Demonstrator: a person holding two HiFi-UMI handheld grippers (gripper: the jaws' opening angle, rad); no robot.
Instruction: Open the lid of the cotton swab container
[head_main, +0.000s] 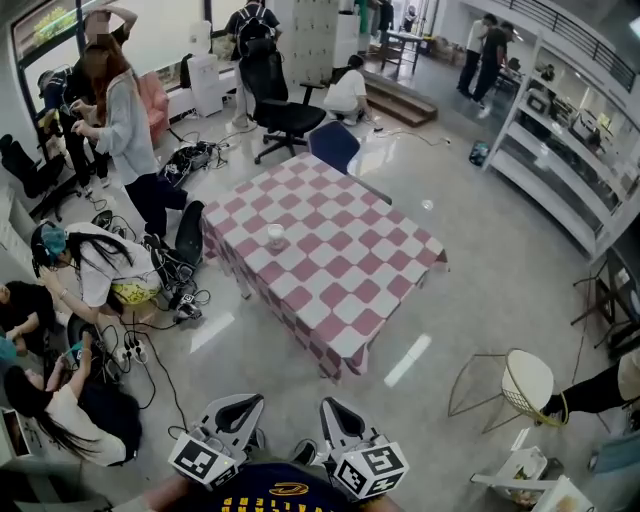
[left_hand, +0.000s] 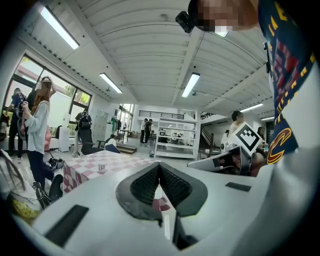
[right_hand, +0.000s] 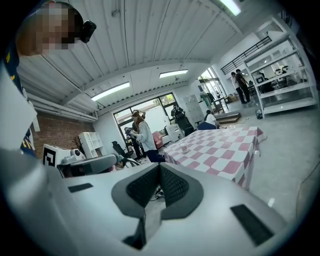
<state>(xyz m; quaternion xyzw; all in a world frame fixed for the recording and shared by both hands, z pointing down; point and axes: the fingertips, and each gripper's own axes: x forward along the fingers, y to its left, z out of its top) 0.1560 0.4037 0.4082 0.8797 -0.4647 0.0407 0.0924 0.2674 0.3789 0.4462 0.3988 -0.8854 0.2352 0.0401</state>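
A small white cotton swab container (head_main: 275, 236) stands with its lid on, on the table with the red-and-white checked cloth (head_main: 330, 260), near the table's left side. It also shows far off as the container (left_hand: 102, 168) and the container (right_hand: 184, 148). My left gripper (head_main: 238, 405) and right gripper (head_main: 335, 411) are held close to my body at the bottom of the head view, well short of the table. Both are shut with nothing between the jaws: left gripper (left_hand: 159, 167), right gripper (right_hand: 160, 169).
A wire-frame chair (head_main: 510, 385) stands right of the table, a blue chair (head_main: 335, 145) and a black office chair (head_main: 280, 105) behind it. People sit and stand among cables (head_main: 150, 340) on the floor at the left. White shelving (head_main: 565, 160) lines the right wall.
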